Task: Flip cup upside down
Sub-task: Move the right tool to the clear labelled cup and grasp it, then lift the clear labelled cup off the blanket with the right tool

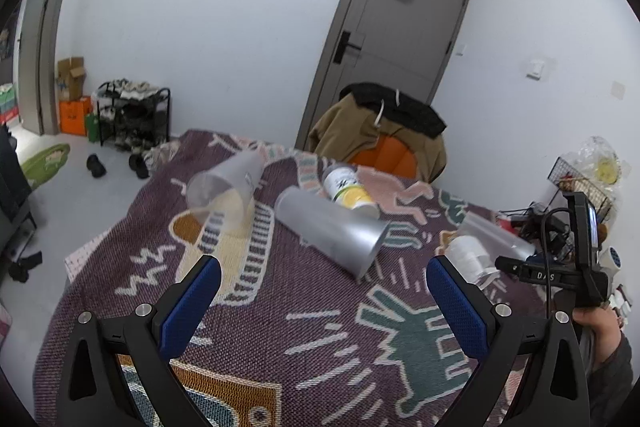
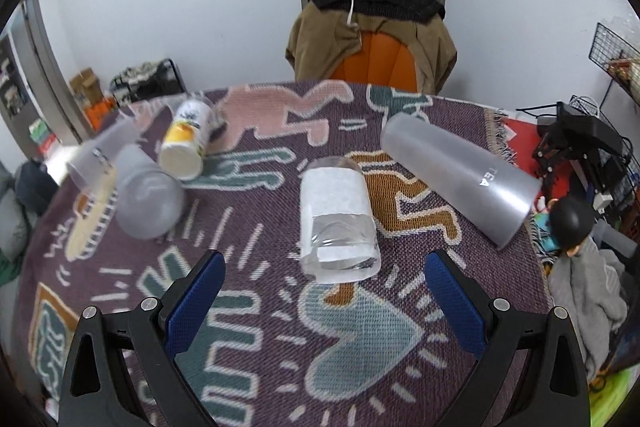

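The cup (image 2: 340,223) with the white paper band lies on its side at the middle of my right view, its open mouth toward me, just ahead of my right gripper (image 2: 325,301). The jaws there are spread wide and hold nothing. My left gripper (image 1: 324,301) is also released and empty; ahead of it, in the centre of its view, a frosted cup (image 1: 334,229) lies on the patterned cloth (image 1: 280,307). I judge I am in the approach step, nothing is grasped yet. Next I must bring the right jaws around the cup's wall, close them, then lift and turn it mouth down.
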{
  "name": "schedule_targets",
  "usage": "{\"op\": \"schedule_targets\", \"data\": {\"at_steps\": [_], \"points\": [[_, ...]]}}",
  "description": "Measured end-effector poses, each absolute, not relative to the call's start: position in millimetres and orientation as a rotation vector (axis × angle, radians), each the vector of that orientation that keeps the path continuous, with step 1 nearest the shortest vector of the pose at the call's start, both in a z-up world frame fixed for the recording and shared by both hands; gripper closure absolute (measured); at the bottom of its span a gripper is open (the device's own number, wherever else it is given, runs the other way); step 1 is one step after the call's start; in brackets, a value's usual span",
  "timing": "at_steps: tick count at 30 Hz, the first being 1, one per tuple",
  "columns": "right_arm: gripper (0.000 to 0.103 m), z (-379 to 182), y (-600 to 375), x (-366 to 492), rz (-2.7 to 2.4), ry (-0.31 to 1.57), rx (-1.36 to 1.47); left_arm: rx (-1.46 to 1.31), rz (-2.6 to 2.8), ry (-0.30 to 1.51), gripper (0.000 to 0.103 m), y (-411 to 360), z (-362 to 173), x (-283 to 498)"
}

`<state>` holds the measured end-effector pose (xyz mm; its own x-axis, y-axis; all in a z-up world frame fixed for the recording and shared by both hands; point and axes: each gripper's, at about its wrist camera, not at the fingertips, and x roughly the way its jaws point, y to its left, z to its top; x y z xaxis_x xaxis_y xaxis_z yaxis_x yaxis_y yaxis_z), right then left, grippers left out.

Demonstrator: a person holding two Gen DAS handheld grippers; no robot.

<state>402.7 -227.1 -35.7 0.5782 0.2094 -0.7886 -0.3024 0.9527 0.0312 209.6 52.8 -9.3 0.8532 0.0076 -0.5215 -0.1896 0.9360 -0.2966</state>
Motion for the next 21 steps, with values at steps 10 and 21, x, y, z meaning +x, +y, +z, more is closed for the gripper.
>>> {"op": "schedule_targets", "data": {"at_steps": [10, 21], "points": [[0.002, -71.4, -209.7, 439.3, 0.263, 0.997, -0.197, -0.368, 0.126, 0.589, 0.000, 64.9, -34.9, 220.2], [0.039, -71.0, -211.4, 430.3, 0.251, 1.002, -0.172, -0.409, 0.136, 0.603, 0.000, 77.0, -43.2, 216.9]]}}
